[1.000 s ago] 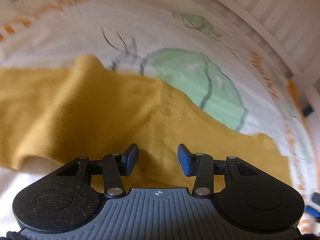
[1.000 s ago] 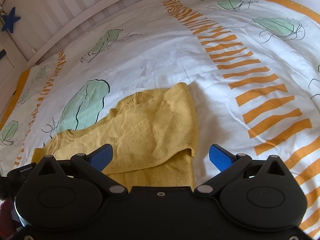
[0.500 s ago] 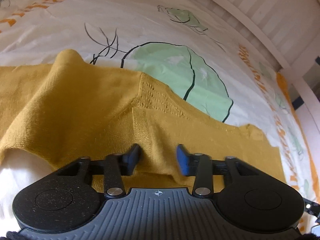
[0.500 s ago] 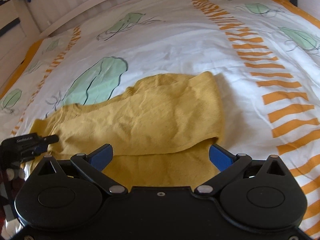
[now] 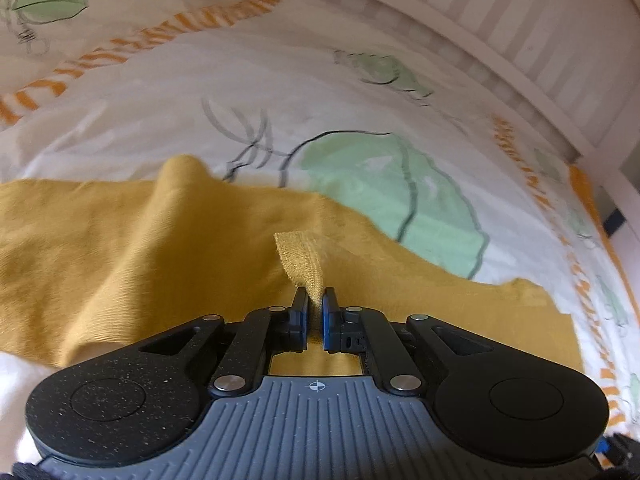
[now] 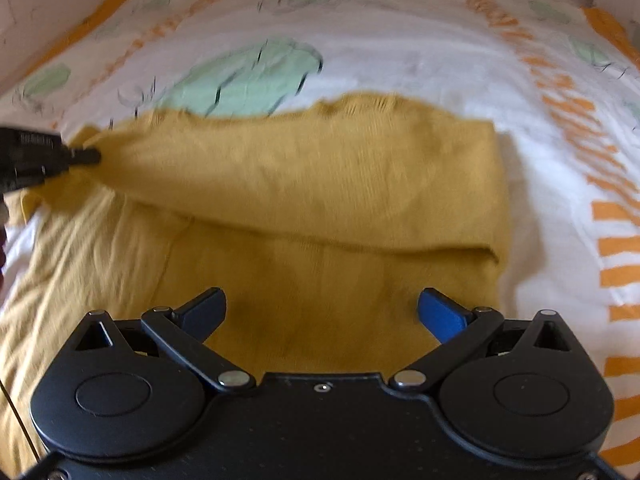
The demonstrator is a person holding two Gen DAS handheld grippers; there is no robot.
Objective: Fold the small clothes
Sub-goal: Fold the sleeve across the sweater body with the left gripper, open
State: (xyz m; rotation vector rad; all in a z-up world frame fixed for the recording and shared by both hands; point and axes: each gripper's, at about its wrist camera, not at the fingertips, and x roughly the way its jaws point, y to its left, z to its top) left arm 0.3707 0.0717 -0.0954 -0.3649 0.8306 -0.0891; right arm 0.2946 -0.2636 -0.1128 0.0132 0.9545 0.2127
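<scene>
A mustard-yellow knit garment lies partly folded on the bed; it also fills the middle of the right wrist view. My left gripper is shut on a pinched edge of the garment, which sticks up between the pads. In the right wrist view the left gripper shows at the far left, holding a stretched flap of the garment. My right gripper is open and empty, just above the garment's near part.
The bed cover is white with green leaf shapes and orange stripes. A white slatted bed rail runs along the far side.
My left gripper has closed on the garment's edge and lifted it. My right gripper has moved closer over the garment and stays open.
</scene>
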